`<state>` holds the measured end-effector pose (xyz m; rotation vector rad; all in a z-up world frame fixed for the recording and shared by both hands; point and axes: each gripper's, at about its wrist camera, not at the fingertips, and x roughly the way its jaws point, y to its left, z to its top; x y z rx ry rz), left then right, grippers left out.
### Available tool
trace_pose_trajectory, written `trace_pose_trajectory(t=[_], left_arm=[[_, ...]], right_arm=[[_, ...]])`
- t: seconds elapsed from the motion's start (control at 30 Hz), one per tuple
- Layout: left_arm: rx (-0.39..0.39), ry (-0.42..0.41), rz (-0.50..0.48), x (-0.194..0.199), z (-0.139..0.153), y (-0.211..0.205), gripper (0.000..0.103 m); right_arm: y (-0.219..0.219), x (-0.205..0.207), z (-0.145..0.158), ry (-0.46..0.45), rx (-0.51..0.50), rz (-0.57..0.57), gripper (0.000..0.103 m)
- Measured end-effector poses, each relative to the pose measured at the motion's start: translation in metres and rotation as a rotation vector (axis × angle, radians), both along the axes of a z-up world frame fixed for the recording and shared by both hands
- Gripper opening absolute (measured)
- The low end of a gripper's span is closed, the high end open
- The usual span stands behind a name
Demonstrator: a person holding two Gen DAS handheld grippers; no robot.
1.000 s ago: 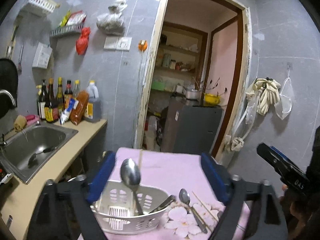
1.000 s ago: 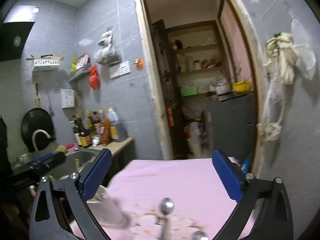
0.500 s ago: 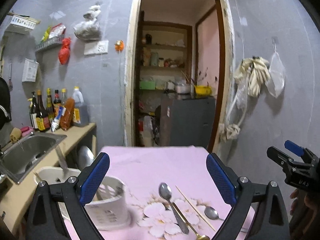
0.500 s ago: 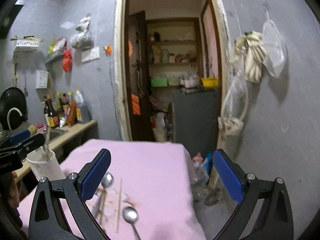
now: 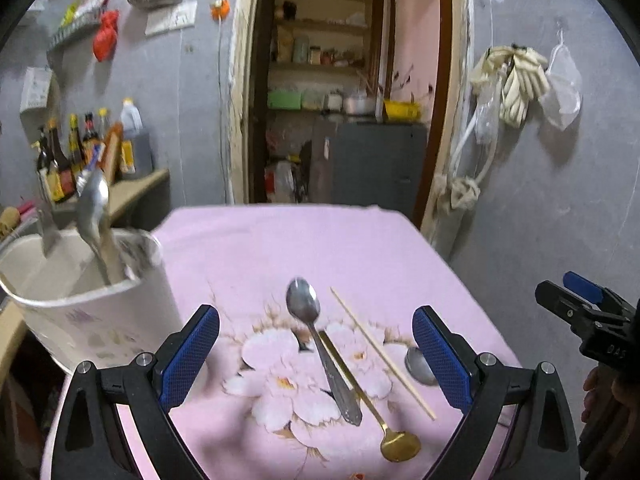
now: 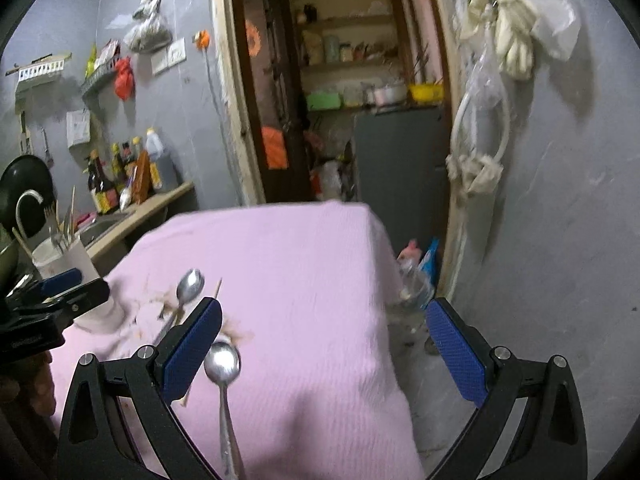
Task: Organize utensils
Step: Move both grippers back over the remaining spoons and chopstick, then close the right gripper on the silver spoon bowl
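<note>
A white utensil holder point(image 5: 92, 304) stands upright at the table's left with a spoon point(image 5: 94, 216) and other utensils in it; it also shows in the right wrist view point(image 6: 64, 260). On the pink cloth lie a steel spoon point(image 5: 316, 340), a gold spoon point(image 5: 372, 408), a chopstick point(image 5: 380, 352) and a second steel spoon point(image 5: 418, 366). My left gripper point(image 5: 316, 348) is open above the steel and gold spoons. My right gripper point(image 6: 324, 344) is open and empty, a steel spoon point(image 6: 222, 364) just inside its left finger.
The pink floral tablecloth point(image 5: 304, 240) covers the table, whose right edge point(image 6: 384, 280) drops to the floor. A counter with bottles point(image 5: 76, 152) and a sink is on the left. A doorway point(image 5: 344, 92) is behind. My right gripper shows at the left view's edge point(image 5: 584, 312).
The utensil holder went from lying tipped on the table to standing upright at the left. Both grippers swung right and came lower over the cloth; both stayed open.
</note>
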<state>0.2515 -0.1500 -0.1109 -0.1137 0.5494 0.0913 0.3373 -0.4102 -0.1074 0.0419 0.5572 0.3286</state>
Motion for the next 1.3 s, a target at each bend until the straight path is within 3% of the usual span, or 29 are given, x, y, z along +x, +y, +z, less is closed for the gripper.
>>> trace_pose_trajectory(t=[0.1, 0.4, 0.47, 0.6, 0.7, 0.87, 1.07, 1.17, 1.23, 1.3], left_arm=[[-0.020, 0.053, -0.004, 0.008, -0.016, 0.002, 0.093], [-0.101, 0.217, -0.011, 0.018, -0.051, 0.006, 0.064], [-0.127, 0.260, -0.025, 0.019, -0.059, 0.007, 0.054], [-0.157, 0.293, -0.041, 0.021, -0.065, 0.007, 0.047], [-0.167, 0.311, -0.054, 0.020, -0.067, 0.006, 0.034], [-0.181, 0.328, -0.077, 0.019, -0.068, 0.005, 0.030], [-0.188, 0.337, -0.072, 0.022, -0.067, 0.007, 0.018], [-0.189, 0.342, -0.075, 0.021, -0.066, 0.007, 0.011], [-0.188, 0.343, -0.072, 0.021, -0.065, 0.007, 0.009], [-0.196, 0.347, -0.062, 0.020, -0.064, 0.011, 0.003]], right_arm=[[0.002, 0.012, -0.021, 0.070, 0.011, 0.052, 0.100], [0.030, 0.033, -0.059, 0.215, -0.002, 0.187, 0.099], [0.040, 0.036, -0.064, 0.244, -0.014, 0.231, 0.094], [0.057, 0.041, -0.073, 0.297, -0.042, 0.292, 0.078], [0.068, 0.045, -0.080, 0.340, -0.061, 0.324, 0.077], [0.077, 0.046, -0.081, 0.346, -0.065, 0.373, 0.077], [0.091, 0.048, -0.079, 0.333, -0.116, 0.434, 0.065], [0.098, 0.048, -0.076, 0.314, -0.144, 0.472, 0.055], [0.106, 0.047, -0.075, 0.306, -0.177, 0.507, 0.044], [0.109, 0.046, -0.073, 0.303, -0.198, 0.530, 0.042]])
